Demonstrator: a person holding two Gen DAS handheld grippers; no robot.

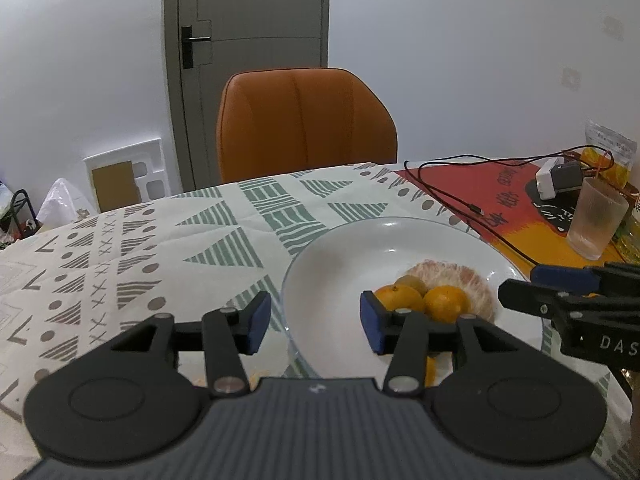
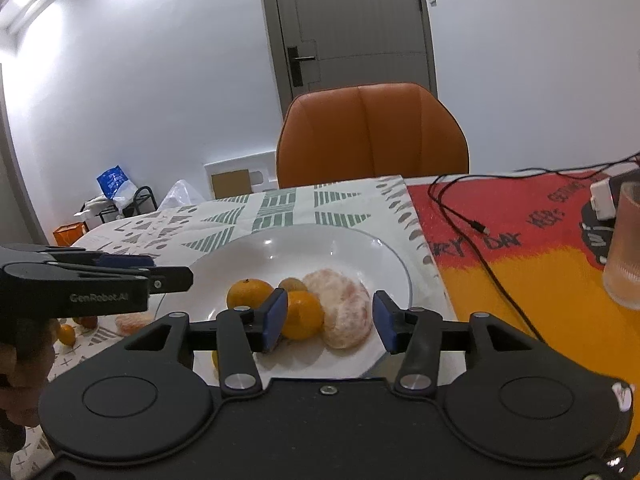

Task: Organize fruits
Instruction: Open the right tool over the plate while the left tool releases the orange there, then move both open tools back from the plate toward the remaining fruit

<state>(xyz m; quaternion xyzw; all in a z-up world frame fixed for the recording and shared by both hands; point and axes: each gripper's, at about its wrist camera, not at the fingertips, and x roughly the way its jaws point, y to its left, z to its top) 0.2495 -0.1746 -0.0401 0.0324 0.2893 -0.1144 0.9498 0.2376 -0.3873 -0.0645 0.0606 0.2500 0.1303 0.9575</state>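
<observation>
Nearest, the left gripper point(image 1: 315, 322) hangs with jaws spread wide and empty over the near-left rim of the white plate point(image 1: 344, 252). The right gripper point(image 2: 330, 320) is likewise wide apart, holding nothing, just before the fruit. On the plate lie two mandarins point(image 2: 302, 314), a small brownish fruit point(image 2: 292, 283) and a peeled citrus point(image 2: 346, 312), touching one another. More fruit point(image 2: 130, 322) sits on the patterned tablecloth point(image 1: 120, 264) left of the plate. Beyond stand a frosted glass point(image 1: 596, 220), a black cable point(image 1: 452, 196) and an orange chair point(image 1: 304, 120).
</observation>
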